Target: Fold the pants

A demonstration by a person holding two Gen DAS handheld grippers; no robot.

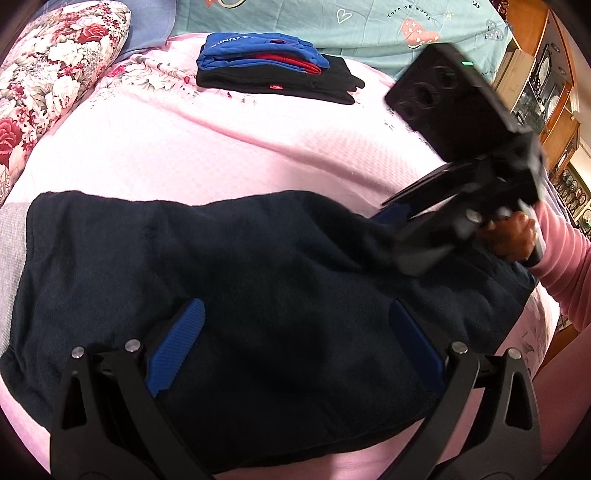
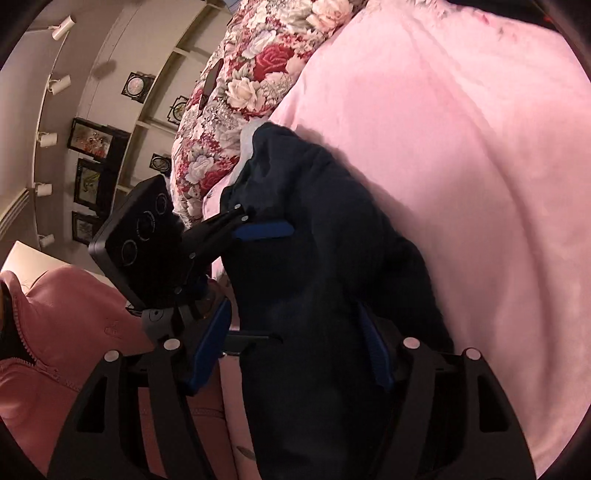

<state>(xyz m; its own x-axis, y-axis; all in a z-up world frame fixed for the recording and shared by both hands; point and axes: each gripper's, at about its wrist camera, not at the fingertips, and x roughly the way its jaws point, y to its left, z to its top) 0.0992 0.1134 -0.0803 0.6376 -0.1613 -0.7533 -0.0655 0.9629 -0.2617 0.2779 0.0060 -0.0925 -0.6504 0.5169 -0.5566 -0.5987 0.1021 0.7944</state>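
Dark navy pants [image 1: 240, 258] lie in a wide folded shape on the pink bed cover [image 1: 221, 147]. My left gripper [image 1: 295, 332] is open just over their near part, its blue pads spread wide with the cloth showing between them. A hand in a pink sleeve [image 1: 561, 266] holds my right gripper [image 1: 395, 236] at the right end of the pants. In the right wrist view the pants [image 2: 325, 258] run away from the camera. There my right gripper [image 2: 291, 350] is open astride their near end, the left pad clear of the cloth.
A stack of folded blue, red and black clothes [image 1: 273, 70] sits at the back of the bed. A floral pillow [image 1: 55, 81] lies at the left and a teal quilt [image 1: 332, 26] behind. A wooden cabinet [image 1: 535, 85] stands at the right. The person's pink jacket [image 2: 55, 332] is close.
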